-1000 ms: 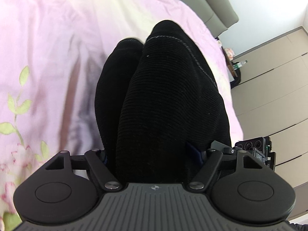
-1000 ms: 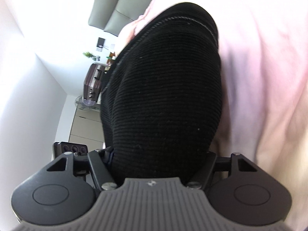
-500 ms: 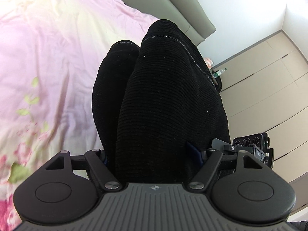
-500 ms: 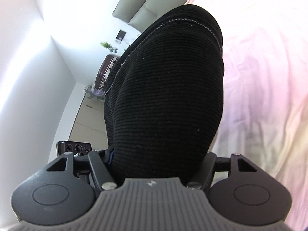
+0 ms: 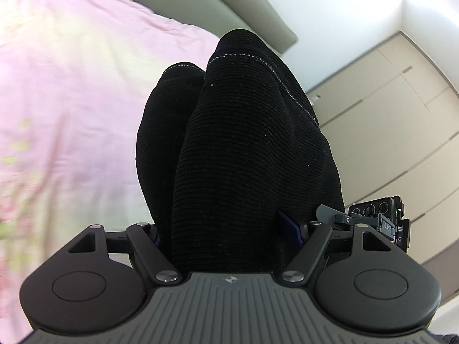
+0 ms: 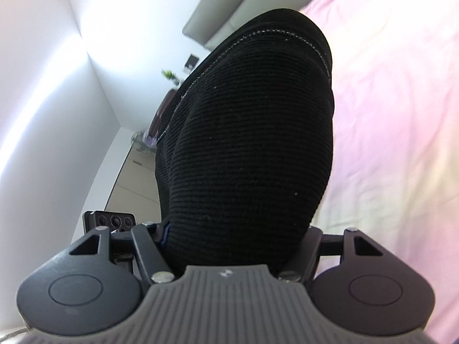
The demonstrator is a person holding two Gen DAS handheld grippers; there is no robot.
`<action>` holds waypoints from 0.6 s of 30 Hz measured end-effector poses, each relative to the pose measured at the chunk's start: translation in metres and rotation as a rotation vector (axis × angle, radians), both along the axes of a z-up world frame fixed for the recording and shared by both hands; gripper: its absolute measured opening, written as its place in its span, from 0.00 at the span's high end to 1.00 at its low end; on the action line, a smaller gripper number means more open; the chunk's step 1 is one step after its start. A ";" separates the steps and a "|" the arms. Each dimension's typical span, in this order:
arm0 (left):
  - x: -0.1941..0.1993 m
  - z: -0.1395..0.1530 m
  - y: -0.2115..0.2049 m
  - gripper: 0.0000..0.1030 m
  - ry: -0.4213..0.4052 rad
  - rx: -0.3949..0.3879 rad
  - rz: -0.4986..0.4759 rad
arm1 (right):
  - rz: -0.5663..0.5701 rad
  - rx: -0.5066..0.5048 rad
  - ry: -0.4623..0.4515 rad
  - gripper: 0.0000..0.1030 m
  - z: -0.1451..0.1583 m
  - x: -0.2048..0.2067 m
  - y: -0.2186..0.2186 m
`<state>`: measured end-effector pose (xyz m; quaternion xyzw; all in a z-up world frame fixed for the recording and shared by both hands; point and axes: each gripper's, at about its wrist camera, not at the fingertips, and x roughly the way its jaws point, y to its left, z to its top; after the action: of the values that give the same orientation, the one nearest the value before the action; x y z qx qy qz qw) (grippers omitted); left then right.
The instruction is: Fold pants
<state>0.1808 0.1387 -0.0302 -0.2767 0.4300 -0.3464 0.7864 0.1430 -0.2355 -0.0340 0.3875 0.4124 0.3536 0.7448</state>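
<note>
The black ribbed pants [image 5: 243, 149] with a pale stitched hem fill the middle of the left wrist view, bunched in two folds and draped over my left gripper [image 5: 229, 229], which is shut on the cloth; its fingertips are hidden by the fabric. In the right wrist view the same pants [image 6: 246, 143] hang over my right gripper [image 6: 235, 240], also shut on them with fingertips hidden. Both grippers hold the pants lifted above the pink bed sheet [image 5: 63, 91]. The other gripper's camera block [image 5: 378, 218] shows at the right of the left view.
The pink floral sheet covers the bed, also at the right of the right wrist view [image 6: 396, 120]. A grey headboard [image 5: 246, 8] stands at the far end. Beige wardrobe doors [image 5: 396, 109] and white walls [image 6: 43, 71] lie beyond the bed.
Both grippers have risen and tilted upward with the pants. More wall, headboard and wardrobe show, and less of the sheet. The grips have not changed.
</note>
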 end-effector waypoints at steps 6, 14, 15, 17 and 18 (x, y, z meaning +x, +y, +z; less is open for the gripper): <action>0.033 0.016 -0.121 0.17 -0.018 -0.063 -0.087 | -0.091 -0.063 -0.047 0.38 0.036 -0.005 -0.116; 0.082 -0.001 -0.275 0.17 0.038 -0.124 -0.205 | -0.199 -0.164 -0.089 0.38 0.047 -0.013 -0.264; 0.089 -0.007 -0.291 0.17 0.046 -0.124 -0.214 | -0.209 -0.167 -0.084 0.38 0.043 -0.009 -0.276; 0.101 -0.018 -0.315 0.17 0.072 -0.126 -0.226 | -0.227 -0.163 -0.076 0.38 0.031 -0.006 -0.302; 0.107 -0.024 -0.325 0.17 0.081 -0.122 -0.233 | -0.236 -0.157 -0.071 0.38 0.023 -0.003 -0.312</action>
<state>0.2879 -0.1866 -0.0543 -0.2859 0.4688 -0.4493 0.7047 0.1397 -0.5477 -0.0107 0.3611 0.3639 0.2437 0.8233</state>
